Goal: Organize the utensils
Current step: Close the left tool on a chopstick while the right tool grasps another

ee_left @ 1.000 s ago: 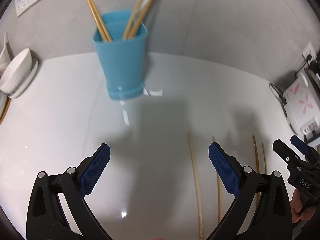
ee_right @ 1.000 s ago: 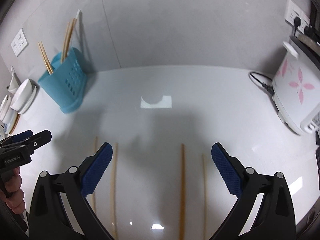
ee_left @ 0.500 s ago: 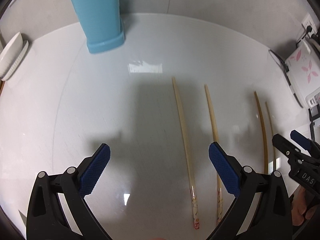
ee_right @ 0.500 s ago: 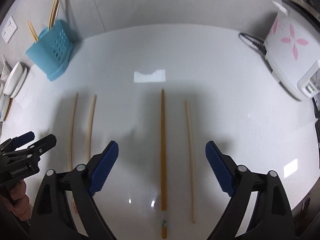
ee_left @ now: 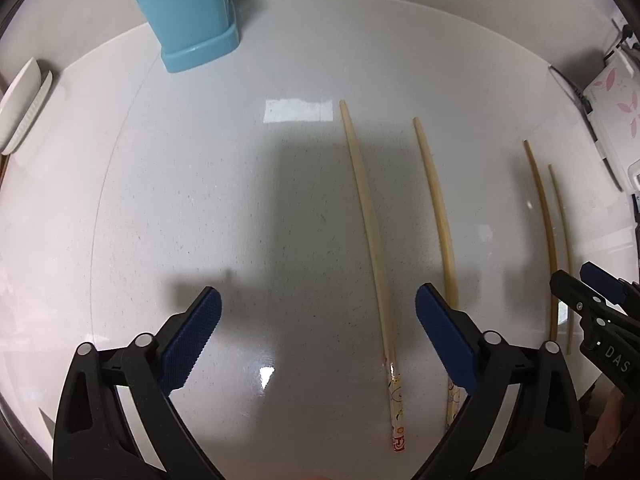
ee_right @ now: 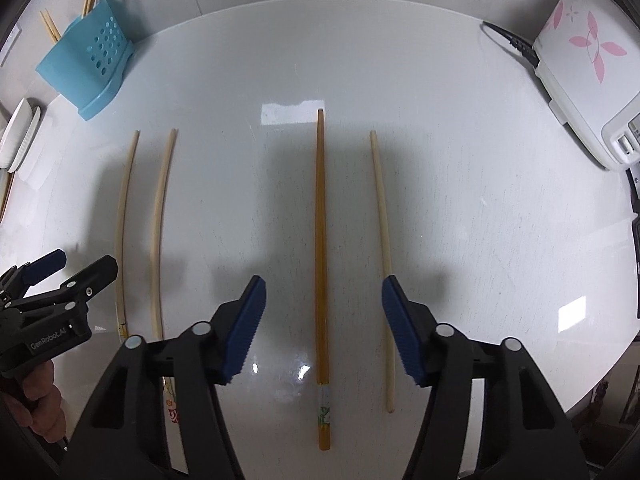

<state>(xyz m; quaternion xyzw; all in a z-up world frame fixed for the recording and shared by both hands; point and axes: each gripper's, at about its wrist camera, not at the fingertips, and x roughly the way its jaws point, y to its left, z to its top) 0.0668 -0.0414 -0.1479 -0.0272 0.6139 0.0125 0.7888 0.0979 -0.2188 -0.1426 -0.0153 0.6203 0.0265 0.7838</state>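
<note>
Several chopsticks lie side by side on the white counter. In the left wrist view a pale pair lies ahead, the first between my open left gripper's fingers. In the right wrist view a dark amber chopstick lies between the fingers of my open right gripper, with a thin pale one beside the right finger. The pale pair lies at the left. A blue utensil holder holding chopsticks stands at the back left; it also shows in the left wrist view.
A white rice cooker with pink flowers and its black cord stand at the back right. White bowls are stacked at the left edge. The counter's front edge runs at the lower right.
Both grippers have tilted down and pulled back over the chopsticks, so the blue holder moved up and away in view. The right gripper's jaws have narrowed slightly around the amber chopstick.
</note>
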